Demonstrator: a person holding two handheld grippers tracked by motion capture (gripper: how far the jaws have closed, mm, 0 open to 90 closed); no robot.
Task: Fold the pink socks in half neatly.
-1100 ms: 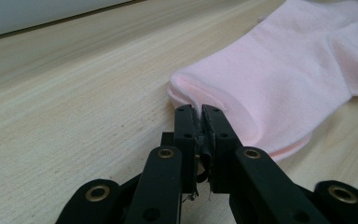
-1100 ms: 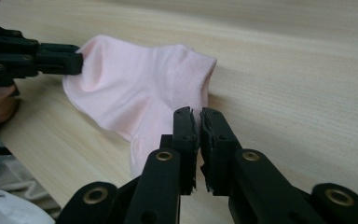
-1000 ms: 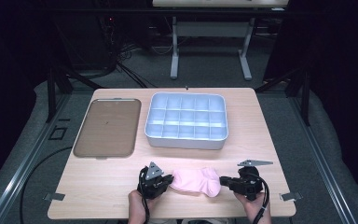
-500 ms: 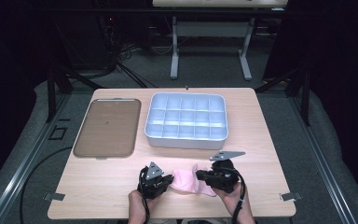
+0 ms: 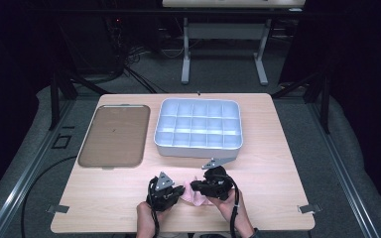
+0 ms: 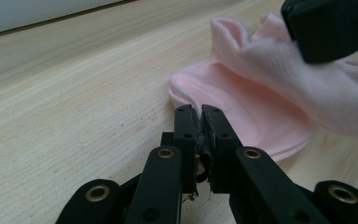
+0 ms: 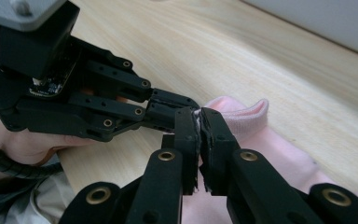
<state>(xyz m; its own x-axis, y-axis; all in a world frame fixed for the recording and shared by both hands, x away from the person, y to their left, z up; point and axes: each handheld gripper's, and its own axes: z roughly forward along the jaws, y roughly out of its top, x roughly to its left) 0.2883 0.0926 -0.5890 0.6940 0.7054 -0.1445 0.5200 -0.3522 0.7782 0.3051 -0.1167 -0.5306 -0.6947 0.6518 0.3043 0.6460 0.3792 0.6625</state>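
- Pink sock (image 5: 194, 194) lies on the near edge of the wooden table (image 5: 278, 178), between the two grippers and in front of the white compartment tray (image 5: 198, 130).
- Left gripper (image 5: 180, 189) holds its place compared with a second ago; in the left gripper view its jaws are clamped together on the near edge of the sock (image 6: 261, 107).
- Right gripper (image 5: 194, 186) has travelled from the sock's right end across toward the left gripper; its tips now sit just beside the left gripper's tips.
- In the right gripper view, the right gripper (image 7: 199, 122) is pinched on the cuff end of the sock (image 7: 242, 114), with thin fabric between the closed jaws.
- Sock now appears bunched and doubled over, where a second ago it lay stretched out flat.
- Judgement: a fold is in progress, end brought to end; the next step is probably laying the carried end down and releasing.
- Brown flat tray (image 5: 113, 135) at the left remains untouched.
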